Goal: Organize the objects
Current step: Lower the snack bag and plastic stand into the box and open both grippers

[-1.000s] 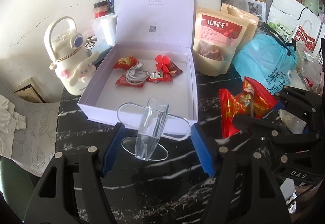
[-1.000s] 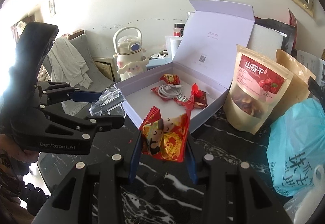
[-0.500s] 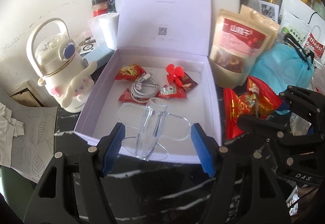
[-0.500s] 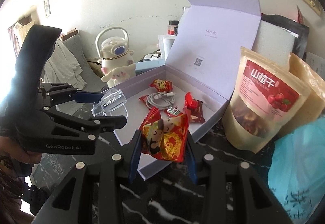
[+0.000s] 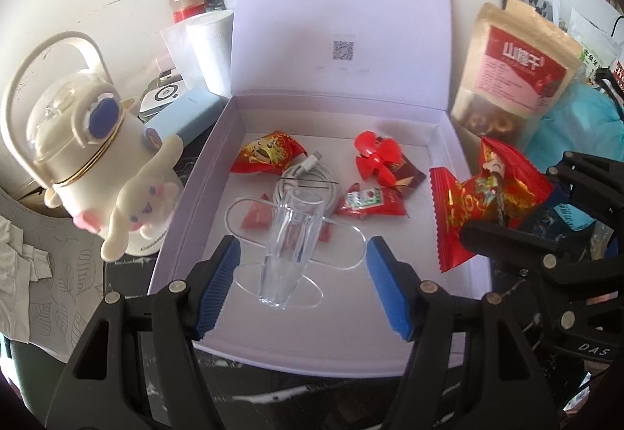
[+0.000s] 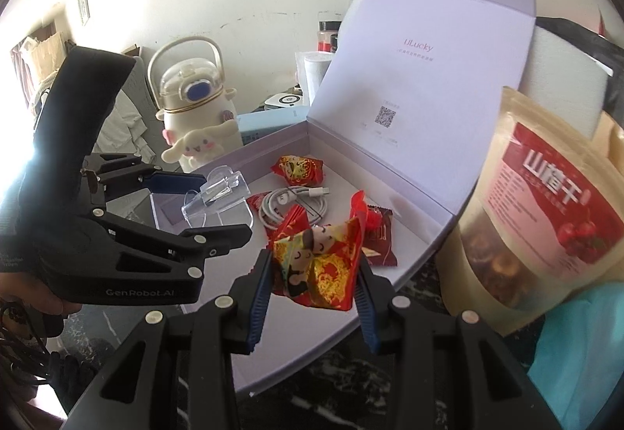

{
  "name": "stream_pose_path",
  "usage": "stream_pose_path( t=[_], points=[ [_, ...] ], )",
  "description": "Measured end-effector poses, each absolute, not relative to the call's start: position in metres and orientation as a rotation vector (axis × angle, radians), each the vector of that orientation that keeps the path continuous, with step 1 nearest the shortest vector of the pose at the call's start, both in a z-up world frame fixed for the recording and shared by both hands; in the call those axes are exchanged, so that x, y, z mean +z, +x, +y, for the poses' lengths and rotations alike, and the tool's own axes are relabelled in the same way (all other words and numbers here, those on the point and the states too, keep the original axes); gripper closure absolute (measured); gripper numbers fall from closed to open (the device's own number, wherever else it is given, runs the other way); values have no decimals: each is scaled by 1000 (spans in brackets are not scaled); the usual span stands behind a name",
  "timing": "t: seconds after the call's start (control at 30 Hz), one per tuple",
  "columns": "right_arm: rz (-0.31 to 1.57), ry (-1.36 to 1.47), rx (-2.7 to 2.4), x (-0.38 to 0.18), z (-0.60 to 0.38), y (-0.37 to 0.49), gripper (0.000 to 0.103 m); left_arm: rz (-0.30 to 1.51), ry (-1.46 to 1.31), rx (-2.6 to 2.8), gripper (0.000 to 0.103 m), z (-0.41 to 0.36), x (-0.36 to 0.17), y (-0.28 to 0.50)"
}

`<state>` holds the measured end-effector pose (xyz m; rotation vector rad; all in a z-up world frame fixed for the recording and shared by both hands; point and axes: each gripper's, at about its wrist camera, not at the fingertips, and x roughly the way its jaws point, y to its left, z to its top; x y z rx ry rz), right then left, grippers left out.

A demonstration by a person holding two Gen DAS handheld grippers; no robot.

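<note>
Both tools have advanced over the open lavender gift box (image 5: 187, 196): left tool (image 5: 302, 266) grips a clear acrylic stand (image 5: 290, 254), right tool (image 6: 312, 285) clamps a red candy packet (image 6: 319, 266) above the box interior.

Black grippers, blue ribbed fingers (image 5: 218, 285), silver screws, white "GenRobot.AI" lettering.

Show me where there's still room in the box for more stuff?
Bare floor lies along the box's near front wall and left side. The middle and back are crowded with the coiled cable, red snack packets and red fan.
</note>
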<state>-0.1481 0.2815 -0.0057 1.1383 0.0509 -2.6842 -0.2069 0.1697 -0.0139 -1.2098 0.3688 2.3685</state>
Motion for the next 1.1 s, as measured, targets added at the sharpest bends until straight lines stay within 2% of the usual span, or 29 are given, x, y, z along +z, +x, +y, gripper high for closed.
stream_pose_path(
  t=[1.1],
  points=[
    [108, 1302, -2605, -56, 273, -200, 63, 510, -1271, 2310, 37, 183, -64, -262]
  ],
)
